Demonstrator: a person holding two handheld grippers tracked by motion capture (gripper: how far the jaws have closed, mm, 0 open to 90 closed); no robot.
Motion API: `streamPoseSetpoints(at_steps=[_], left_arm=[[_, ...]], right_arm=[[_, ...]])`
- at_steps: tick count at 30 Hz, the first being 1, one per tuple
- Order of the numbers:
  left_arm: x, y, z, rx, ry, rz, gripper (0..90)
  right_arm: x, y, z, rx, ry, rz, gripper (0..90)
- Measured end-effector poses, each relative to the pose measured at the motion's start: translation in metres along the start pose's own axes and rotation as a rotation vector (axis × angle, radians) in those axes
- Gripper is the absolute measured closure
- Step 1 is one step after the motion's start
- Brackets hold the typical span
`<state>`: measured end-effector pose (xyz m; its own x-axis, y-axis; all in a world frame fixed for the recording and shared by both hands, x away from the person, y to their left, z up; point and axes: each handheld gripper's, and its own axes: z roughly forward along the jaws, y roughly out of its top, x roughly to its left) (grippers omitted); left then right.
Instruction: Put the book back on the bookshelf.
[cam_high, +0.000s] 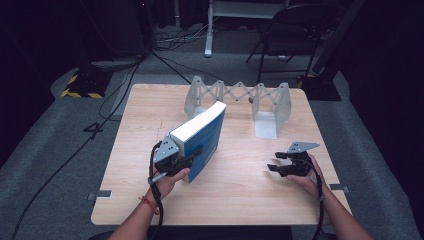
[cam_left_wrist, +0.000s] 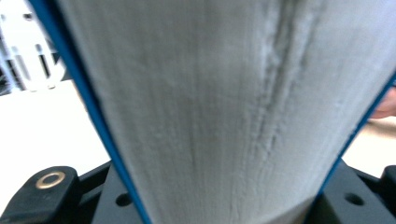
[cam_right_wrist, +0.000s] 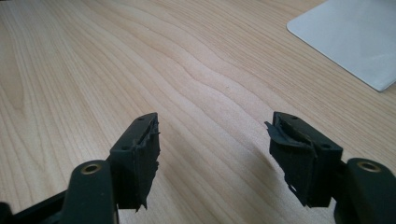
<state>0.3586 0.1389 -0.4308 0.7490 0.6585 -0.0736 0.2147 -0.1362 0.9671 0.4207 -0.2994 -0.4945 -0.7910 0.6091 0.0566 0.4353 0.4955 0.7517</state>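
Observation:
A thick book (cam_high: 202, 135) with a blue cover and white page edges stands tilted on the wooden table (cam_high: 240, 195), left of centre. My left gripper (cam_high: 182, 161) is shut on its near lower end. In the left gripper view the book's page edge (cam_left_wrist: 224, 107) runs up between the black jaws, with a blue cover on each side. My right gripper (cam_high: 275, 162) hovers low over the table's right side, open, with only bare wood between its fingers. The right gripper view shows the same wide gap of the right gripper (cam_right_wrist: 212, 154).
A pale grey expanding book rack (cam_high: 237, 97) stands at the table's far edge, its flat base plate (cam_high: 266, 125) reaching toward me. A corner of that plate (cam_right_wrist: 355, 37) appears in the right gripper view. Behind the table are a folding chair (cam_high: 290, 30) and floor cables.

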Motion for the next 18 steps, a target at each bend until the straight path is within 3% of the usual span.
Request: streamPoseSetpoints(at_steps=[6, 8, 9, 11, 15, 18], left_arm=[[-0.013, 0.005, 0.016, 0.006, -0.071, 0.032, 60.1], [-0.019, 0.007, 0.024, 0.006, -0.106, 0.032, 60.1], [-0.025, 0.008, 0.032, 0.008, -0.146, 0.024, 60.2], [-0.029, 0.009, 0.037, 0.011, -0.169, 0.024, 60.2], [-0.045, 0.013, 0.052, 0.016, -0.238, 0.063, 60.1], [-0.054, 0.016, 0.06, 0.02, -0.291, 0.065, 60.1]], right_arm=[[-0.003, -0.002, 0.0, 0.009, -0.009, 0.001, 33.3], [-0.003, -0.002, 0.0, 0.012, -0.012, -0.002, 33.2], [-0.004, -0.002, -0.001, 0.008, -0.012, 0.0, 33.2], [-0.004, -0.003, -0.002, 0.004, -0.012, -0.003, 33.2], [-0.008, -0.005, -0.003, 0.0, -0.017, 0.012, 33.1], [-0.008, -0.006, -0.002, 0.013, -0.023, 0.004, 33.1]])
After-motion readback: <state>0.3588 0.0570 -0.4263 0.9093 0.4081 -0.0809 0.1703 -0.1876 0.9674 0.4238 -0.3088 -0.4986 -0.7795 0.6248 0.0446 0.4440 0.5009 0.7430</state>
